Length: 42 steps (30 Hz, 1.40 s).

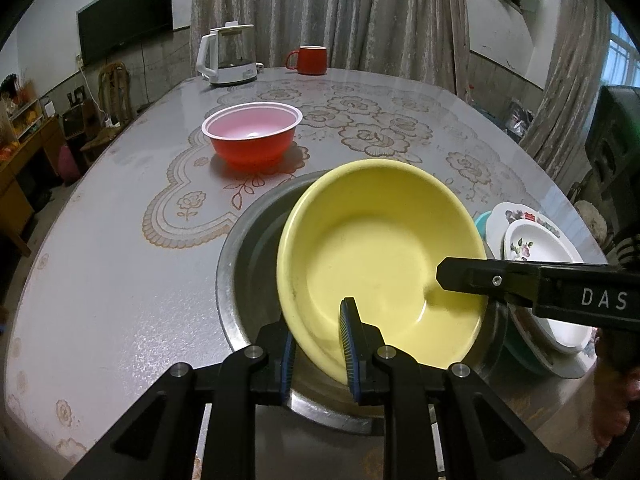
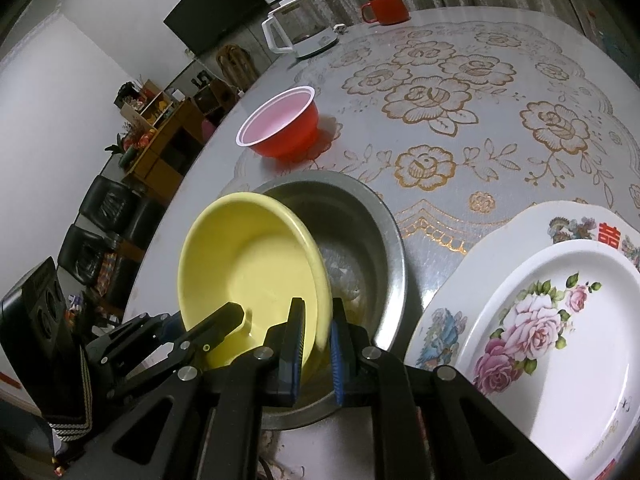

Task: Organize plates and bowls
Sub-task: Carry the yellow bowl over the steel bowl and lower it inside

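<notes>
Your left gripper (image 1: 320,344) and right gripper (image 2: 316,344) both pinch yellow bowl (image 1: 380,256) rim, tilted over steel basin (image 1: 248,240), lower centre.

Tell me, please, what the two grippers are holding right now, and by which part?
Both grip the tilted yellow plastic bowl by its rim: the left gripper at the near edge, the right gripper at the opposite side, above the steel basin.

Your left tongs (image 1: 320,350) sit low and near, both pads closed onto the thin rim caught between them. Your right tongs (image 2: 316,344) reach in from the right side, likewise pinched onto a rim.
</notes>
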Each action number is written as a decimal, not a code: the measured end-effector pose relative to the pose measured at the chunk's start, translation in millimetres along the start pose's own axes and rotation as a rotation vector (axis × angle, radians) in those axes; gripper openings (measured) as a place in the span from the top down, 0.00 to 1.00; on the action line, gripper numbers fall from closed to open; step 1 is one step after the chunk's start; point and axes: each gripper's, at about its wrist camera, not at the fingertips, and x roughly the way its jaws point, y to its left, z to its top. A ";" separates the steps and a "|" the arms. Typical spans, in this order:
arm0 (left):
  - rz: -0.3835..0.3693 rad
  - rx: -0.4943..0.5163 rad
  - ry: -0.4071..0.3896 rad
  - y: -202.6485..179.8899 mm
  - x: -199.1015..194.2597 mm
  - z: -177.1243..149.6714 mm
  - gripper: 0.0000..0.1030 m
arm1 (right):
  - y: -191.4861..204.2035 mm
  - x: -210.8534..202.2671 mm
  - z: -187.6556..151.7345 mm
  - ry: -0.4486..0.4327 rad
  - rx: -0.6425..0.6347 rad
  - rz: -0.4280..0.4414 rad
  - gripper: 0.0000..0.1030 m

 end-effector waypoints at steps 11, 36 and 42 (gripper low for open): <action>0.006 0.008 -0.004 0.0 -0.3 -1.3 0.79 | 4.0 -0.8 -2.6 0.012 -0.015 -0.016 0.88; 0.055 0.116 -0.007 -13.2 9.1 -0.2 0.72 | 27.1 7.5 4.4 0.092 -0.175 -0.195 0.82; 0.032 0.141 0.000 -19.6 11.3 -1.2 0.71 | 25.5 1.1 3.8 0.075 -0.155 -0.207 0.78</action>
